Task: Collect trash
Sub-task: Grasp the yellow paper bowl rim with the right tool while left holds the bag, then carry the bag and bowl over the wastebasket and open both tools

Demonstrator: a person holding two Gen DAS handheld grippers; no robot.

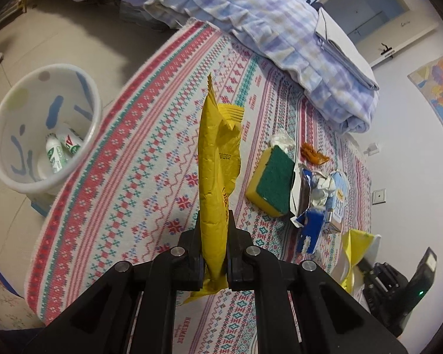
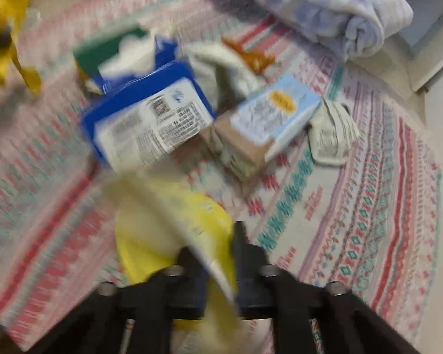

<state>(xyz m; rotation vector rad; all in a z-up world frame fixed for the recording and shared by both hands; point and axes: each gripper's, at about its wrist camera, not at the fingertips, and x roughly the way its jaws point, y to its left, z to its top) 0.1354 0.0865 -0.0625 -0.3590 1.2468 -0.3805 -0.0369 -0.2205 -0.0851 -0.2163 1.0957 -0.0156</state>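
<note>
My left gripper is shut on a long yellow snack wrapper that stands up above the patterned rug. To its left a white bin holds two small green-and-white bottles. My right gripper is shut on a yellow and white wrapper; this view is blurred. On the rug beyond lie a blue pack, a light blue carton, a green-topped sponge, an orange wrapper and crumpled white paper.
A folded blue checked blanket lies along the rug's far side. The bin stands on tiled floor just off the rug's left edge. A white wall with a socket is at the right.
</note>
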